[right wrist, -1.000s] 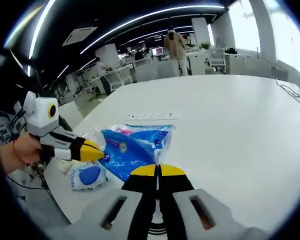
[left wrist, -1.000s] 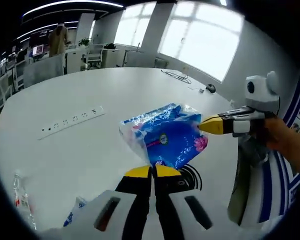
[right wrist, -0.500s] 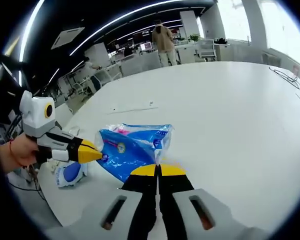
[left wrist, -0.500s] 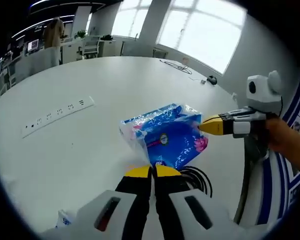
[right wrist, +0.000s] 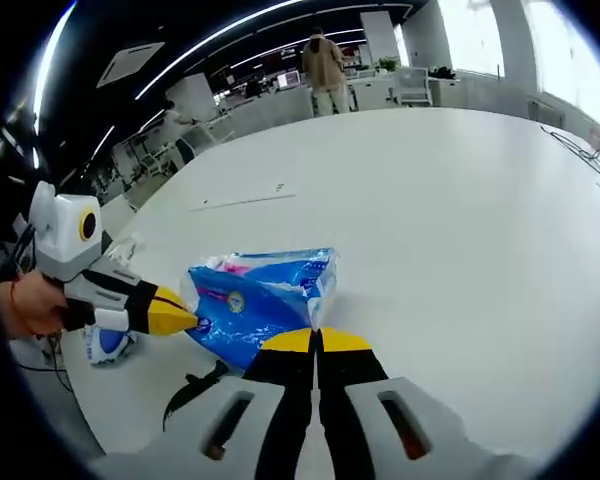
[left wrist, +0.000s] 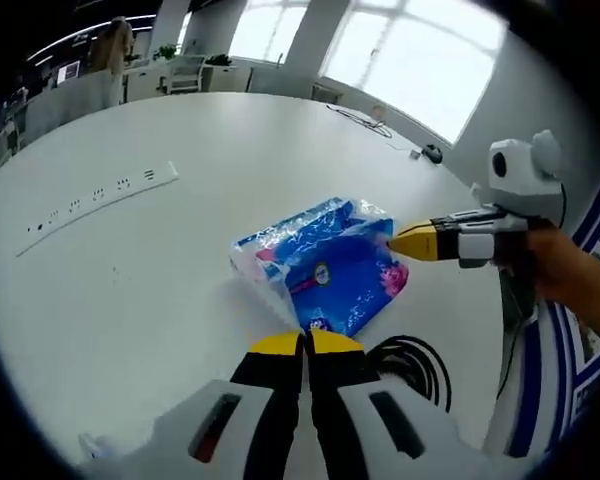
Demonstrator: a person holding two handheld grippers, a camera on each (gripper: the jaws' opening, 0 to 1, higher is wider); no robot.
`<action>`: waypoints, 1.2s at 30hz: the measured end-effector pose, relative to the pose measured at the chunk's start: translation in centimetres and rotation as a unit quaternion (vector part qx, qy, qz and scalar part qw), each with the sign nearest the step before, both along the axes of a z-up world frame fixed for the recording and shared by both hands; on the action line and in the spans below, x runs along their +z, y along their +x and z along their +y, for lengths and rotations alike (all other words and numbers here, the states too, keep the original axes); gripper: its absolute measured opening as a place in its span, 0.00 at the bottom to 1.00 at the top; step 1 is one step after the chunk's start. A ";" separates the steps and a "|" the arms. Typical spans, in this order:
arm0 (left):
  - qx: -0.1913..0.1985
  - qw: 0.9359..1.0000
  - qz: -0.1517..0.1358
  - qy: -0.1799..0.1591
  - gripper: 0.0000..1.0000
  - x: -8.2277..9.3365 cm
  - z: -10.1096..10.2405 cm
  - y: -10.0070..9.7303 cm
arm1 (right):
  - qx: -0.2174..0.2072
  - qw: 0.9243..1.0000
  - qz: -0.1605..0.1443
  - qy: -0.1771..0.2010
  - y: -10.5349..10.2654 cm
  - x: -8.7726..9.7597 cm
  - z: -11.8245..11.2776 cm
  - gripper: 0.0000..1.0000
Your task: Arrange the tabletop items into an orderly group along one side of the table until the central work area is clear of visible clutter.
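1. We have the blue tissue pack (left wrist: 320, 268) pinched from both ends; it sits on the white bench (left wrist: 160, 270) near the edge at centre of the left gripper view.
2. Left gripper (left wrist: 305, 343): fingers closed, yellow tips on the pack's near corner at 6 o'clock. From the right gripper view we see it (right wrist: 190, 320) coming in from 9 o'clock, tip touching the pack's (right wrist: 260, 300) left end, held by a hand (right wrist: 20, 305).
3. Right gripper (right wrist: 317, 341): fingers closed on the pack's near edge. In the left gripper view it (left wrist: 395, 242) enters from 3 o'clock, yellow tip at the pack's right corner, a hand (left wrist: 570, 285) behind it.
4. Black coiled cable (left wrist: 410, 365) lies on the bench just by the pack, at about 5 o'clock.
5. White power strip (left wrist: 95, 198) at 10 o'clock, well apart from the pack.
6. Small blue-and-white packet (right wrist: 108, 342) at 8 o'clock in the right gripper view, near the bench edge.
7. Black cable (left wrist: 365, 120) and a mouse (left wrist: 433, 153) at the far side, around 1 o'clock.
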State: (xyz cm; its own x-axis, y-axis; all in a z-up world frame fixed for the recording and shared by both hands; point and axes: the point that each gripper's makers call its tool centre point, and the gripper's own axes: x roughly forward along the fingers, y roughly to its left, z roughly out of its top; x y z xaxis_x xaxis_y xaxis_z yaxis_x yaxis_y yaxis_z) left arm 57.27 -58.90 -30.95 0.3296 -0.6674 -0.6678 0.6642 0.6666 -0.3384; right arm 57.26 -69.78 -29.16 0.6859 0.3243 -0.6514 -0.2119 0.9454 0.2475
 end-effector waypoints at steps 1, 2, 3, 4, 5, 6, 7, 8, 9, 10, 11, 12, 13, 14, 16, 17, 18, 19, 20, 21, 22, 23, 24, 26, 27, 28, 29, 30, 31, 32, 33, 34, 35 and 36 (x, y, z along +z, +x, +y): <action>0.000 1.000 0.001 0.000 0.00 -0.1 0.0 0.0 | 0.000 1.000 0.001 -0.001 0.1 -0.2 0.0 0.00; 0.000 1.000 0.002 0.002 0.00 -0.4 0.0 0.1 | 0.000 1.000 0.003 0.000 0.1 -0.4 0.0 0.00; 0.001 1.000 0.004 0.002 0.00 -0.6 0.0 0.1 | -0.001 1.000 0.003 0.001 0.2 -0.6 0.0 0.00; 0.001 1.000 0.005 0.002 0.00 -0.6 0.0 0.1 | -0.001 1.000 0.004 0.000 0.2 -0.7 0.0 0.00; 0.000 1.000 0.006 0.002 0.00 -0.8 0.0 0.2 | 0.000 1.000 0.006 -0.001 0.3 -0.9 0.0 0.00; 0.000 1.000 0.006 0.005 0.00 -1.0 0.0 0.2 | 0.000 1.000 0.006 0.000 0.3 -0.9 0.0 0.00; 0.000 1.000 0.008 0.005 0.00 -1.1 0.0 0.2 | 0.000 1.000 0.007 -0.001 0.3 -1.1 0.0 0.00; 0.000 1.000 0.010 0.003 0.00 -1.2 -0.1 0.2 | 0.000 1.000 0.007 -0.003 0.3 -1.1 -0.1 0.00; -0.001 1.000 0.010 0.003 0.00 -1.3 -0.2 0.2 | 0.001 1.000 0.010 -0.004 0.3 -1.3 -0.2 0.00; -0.001 1.000 0.011 0.004 0.00 -1.4 -0.2 0.2 | 0.000 1.000 0.011 -0.003 0.3 -1.4 -0.3 0.00; -0.001 1.000 0.011 0.003 0.00 -1.5 -0.2 0.1 | -0.001 1.000 0.010 -0.002 0.3 -1.4 -0.3 0.00; -0.001 1.000 0.012 0.002 0.00 -1.5 -0.3 0.1 | -0.001 1.000 0.012 -0.002 0.3 -1.5 -0.4 0.00; -0.001 1.000 0.013 0.002 0.00 -1.6 -0.3 0.1 | -0.001 1.000 0.014 -0.003 0.3 -1.7 -0.5 0.00; -0.001 1.000 0.014 0.002 0.00 -1.7 -0.3 0.1 | -0.001 1.000 0.015 -0.002 0.2 -1.8 -0.5 0.00; -0.002 1.000 0.016 0.003 0.00 -2.0 -0.4 0.0 | 0.000 1.000 0.017 -0.003 0.1 -2.0 -0.5 0.00; -0.002 1.000 0.017 0.003 0.00 -2.0 -0.4 0.0 | 0.000 1.000 0.020 -0.003 0.0 -2.2 -0.6 0.00; -0.001 1.000 0.018 0.003 0.00 -2.1 -0.4 0.0 | 0.000 1.000 0.020 -0.003 0.0 -2.3 -0.6 0.00; -0.001 1.000 0.019 0.002 0.00 -2.1 -0.4 0.0 | 0.000 1.000 0.019 -0.003 0.0 -2.3 -0.6 0.00; -0.001 1.000 0.020 0.002 0.00 -2.2 -0.4 -0.1 | -0.001 1.000 0.021 -0.002 0.0 -2.5 -0.6 0.00; -0.001 1.000 0.019 0.003 0.00 -2.2 -0.4 -0.1 | -0.001 1.000 0.023 -0.002 0.0 -2.6 -0.6 0.00; -0.001 1.000 0.020 0.004 0.00 -2.3 -0.4 -0.1 | -0.001 1.000 0.023 -0.002 0.0 -2.7 -0.6 0.00; -0.001 1.000 0.021 0.004 0.00 -2.4 -0.4 -0.1 | -0.001 1.000 0.022 -0.002 0.0 -2.7 -0.6 0.00; -0.002 1.000 0.021 0.004 0.00 -2.4 -0.4 -0.1 | -0.001 1.000 0.023 -0.003 0.0 -2.8 -0.6 0.00; -0.001 1.000 0.020 0.007 0.00 -2.6 -0.3 -0.1 | 0.001 1.000 0.025 -0.005 -0.1 -3.0 -0.6 0.00; -0.002 1.000 0.023 0.005 0.00 -2.6 -0.4 -0.3 | 0.001 1.000 0.025 -0.007 -0.1 -3.0 -0.6 0.00; -0.003 1.000 0.023 0.006 0.00 -2.7 -0.5 -0.3 | 0.001 1.000 0.024 -0.007 -0.1 -3.1 -0.6 0.00; -0.005 1.000 0.021 0.008 0.00 -2.8 -0.5 -0.3 | 0.001 1.000 0.026 -0.006 -0.1 -3.2 -0.7 0.00; -0.004 1.000 0.022 0.008 0.00 -2.9 -0.4 -0.3 | 0.001 1.000 0.027 -0.005 -0.1 -3.3 -0.7 0.00; -0.004 1.000 0.024 0.008 0.00 -2.9 -0.4 -0.3 | -0.001 1.000 0.028 -0.002 0.0 -3.4 -0.7 0.00; -0.005 1.000 0.024 0.008 0.00 -3.0 -0.4 -0.4 | -0.002 1.000 0.028 0.000 0.0 -3.5 -0.7 0.00; -0.005 1.000 0.023 0.010 0.00 -3.0 -0.4 -0.3 | -0.002 1.000 0.029 0.000 0.0 -3.5 -0.7 0.00; -0.004 1.000 0.024 0.010 0.00 -3.1 -0.4 -0.2 | 0.000 1.000 0.030 -0.002 -0.1 -3.6 -0.7 0.00; -0.004 1.000 0.026 0.008 0.00 -3.2 -0.4 -0.3 | 0.000 1.000 0.031 -0.005 -0.1 -3.7 -0.8 0.00; -0.006 1.000 0.026 0.009 0.00 -3.2 -0.4 -0.3 | 0.000 1.000 0.030 -0.004 -0.1 -3.7 -0.8 0.00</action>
